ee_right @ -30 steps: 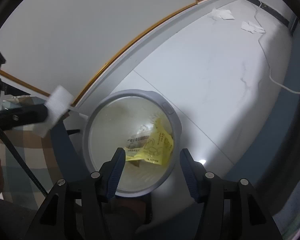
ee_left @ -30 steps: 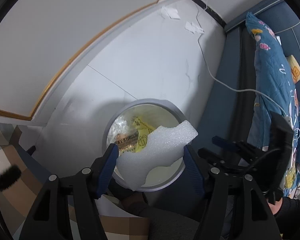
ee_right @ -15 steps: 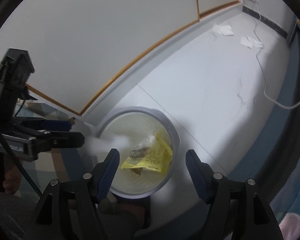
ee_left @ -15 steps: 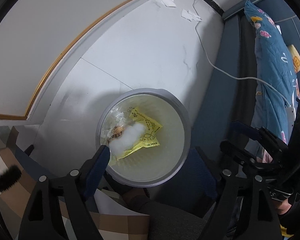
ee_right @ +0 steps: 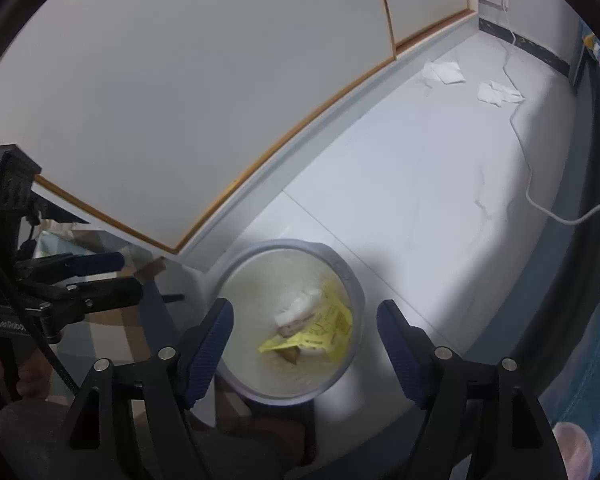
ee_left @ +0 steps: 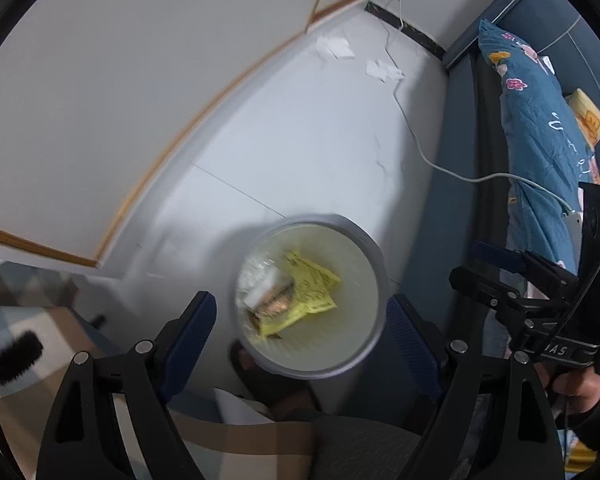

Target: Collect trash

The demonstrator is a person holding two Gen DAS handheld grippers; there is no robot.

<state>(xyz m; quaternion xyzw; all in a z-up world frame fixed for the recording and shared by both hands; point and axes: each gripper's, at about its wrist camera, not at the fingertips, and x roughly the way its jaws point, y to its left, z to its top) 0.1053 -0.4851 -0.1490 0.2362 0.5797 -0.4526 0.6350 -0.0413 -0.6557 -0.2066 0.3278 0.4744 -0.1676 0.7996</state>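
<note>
Several pieces of trash lie in the bin [ee_left: 374, 280]: a yellow wrapper [ee_left: 306, 294], a white foam piece [ee_right: 298, 307] on top of it and a brownish scrap beside them, all on the bin floor near one wall. The bin stands upright on the floor [ee_left: 320, 132], close to the cabinet base, so both grippers can hang directly over its mouth. The left gripper [ee_left: 300, 320] has its jaws opening, wide, with nothing between the pads. The right gripper [ee_right: 305, 334] likewise has its jaws opening, wide and empty. Judged from this, the drop step is complete for both. Two crumpled tissues [ee_right: 442, 72] [ee_right: 498, 94] lie well apart from the bin, near the far wall beside a white cable [ee_right: 540, 204]; these are probably the next items to collect.
</note>
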